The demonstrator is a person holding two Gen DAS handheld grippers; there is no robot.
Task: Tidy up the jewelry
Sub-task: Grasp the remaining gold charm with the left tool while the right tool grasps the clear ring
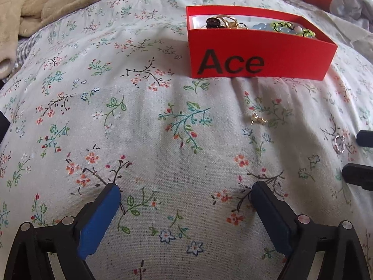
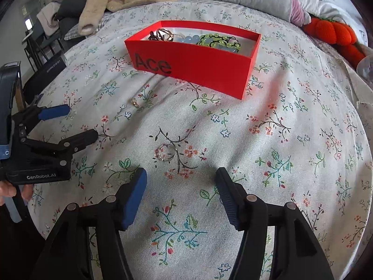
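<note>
Jaws apart; silver ring (image 2: pixel 166 153), pink-beaded, lies flat on floral bedspread (image 2: pixel 279 140).

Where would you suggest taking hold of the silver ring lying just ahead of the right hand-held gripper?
Probably across the band of the silver ring, from above. It lies flat on the soft floral bedspread, so only the thin hoop offers opposing sides. The right hand-held gripper is open just behind it.
</note>
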